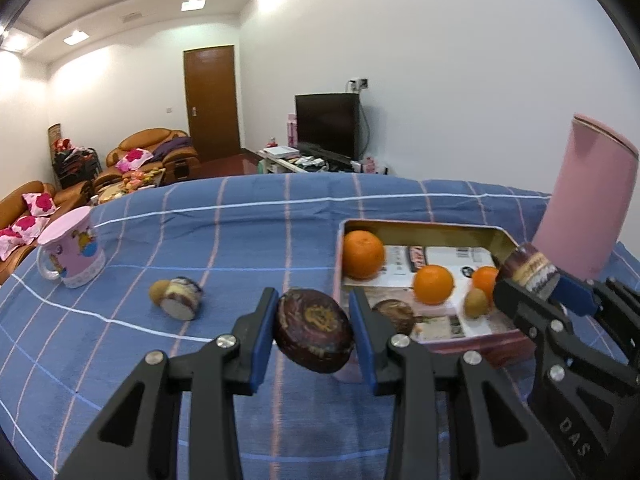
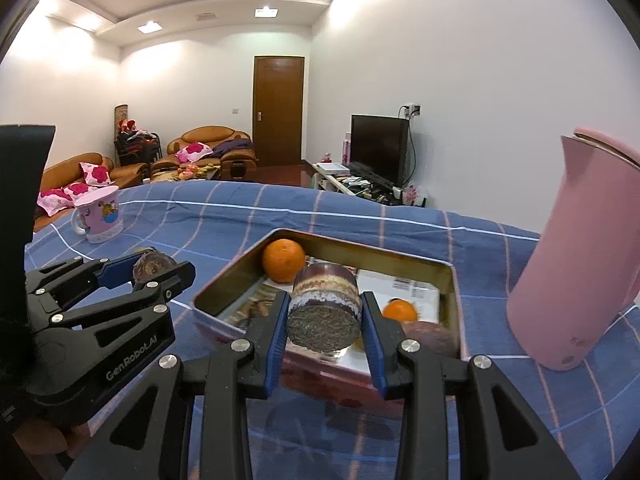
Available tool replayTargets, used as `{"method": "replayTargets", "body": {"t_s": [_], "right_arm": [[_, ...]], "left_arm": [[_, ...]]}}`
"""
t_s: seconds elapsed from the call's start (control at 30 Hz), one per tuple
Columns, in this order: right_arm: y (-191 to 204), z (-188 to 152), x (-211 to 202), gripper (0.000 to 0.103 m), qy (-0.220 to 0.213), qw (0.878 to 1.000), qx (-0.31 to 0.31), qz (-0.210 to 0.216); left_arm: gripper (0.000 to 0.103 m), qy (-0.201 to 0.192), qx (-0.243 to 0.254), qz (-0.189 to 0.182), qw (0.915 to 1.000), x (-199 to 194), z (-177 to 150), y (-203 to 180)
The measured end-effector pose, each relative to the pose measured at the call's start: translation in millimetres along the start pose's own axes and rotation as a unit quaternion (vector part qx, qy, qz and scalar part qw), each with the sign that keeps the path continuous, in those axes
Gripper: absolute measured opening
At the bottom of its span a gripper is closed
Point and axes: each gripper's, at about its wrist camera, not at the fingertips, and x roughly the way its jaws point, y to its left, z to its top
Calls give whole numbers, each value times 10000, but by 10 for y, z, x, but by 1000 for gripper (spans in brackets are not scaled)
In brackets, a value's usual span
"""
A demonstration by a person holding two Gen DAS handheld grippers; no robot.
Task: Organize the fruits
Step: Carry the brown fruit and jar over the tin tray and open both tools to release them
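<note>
My left gripper [image 1: 314, 330] is shut on a dark purple round fruit [image 1: 314, 330] and holds it above the blue cloth, just left of the tin tray [image 1: 424, 226]. My right gripper [image 2: 325, 322] is shut on a striped cylindrical piece [image 2: 325, 312] above the tray's near edge [image 2: 236, 276]; it shows at the right of the left wrist view [image 1: 530, 268]. The tray holds three oranges [image 1: 363, 254] [image 1: 434, 284] [image 1: 485, 278], a kiwi [image 1: 476, 303] and a dark fruit [image 1: 396, 314]. A second striped piece [image 1: 182, 298] and a kiwi [image 1: 159, 291] lie on the cloth at left.
A pink mug [image 1: 72, 250] stands at the left on the blue checked tablecloth [image 1: 240, 236]. A tall pink jug [image 2: 576, 252] stands right of the tray. Sofas, a door and a TV lie beyond the table.
</note>
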Motion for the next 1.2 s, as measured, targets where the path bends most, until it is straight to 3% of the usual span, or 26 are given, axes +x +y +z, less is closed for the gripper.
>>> {"method": "replayTargets", "body": {"t_s": [0.47,0.77,1.2], "right_arm": [[-679,-3,97,37,105,9961,521,-707],[-803,101,262,37,32,9927,528,-1084],[-892,287,664,37,264,9929,544,-1024]], "left_arm": [[38,104,263,-462,9985,197,133,-488],[38,286,178,-616,9975,500,284,-691],[38,710,26,-600,9957,945,442,-717]]}}
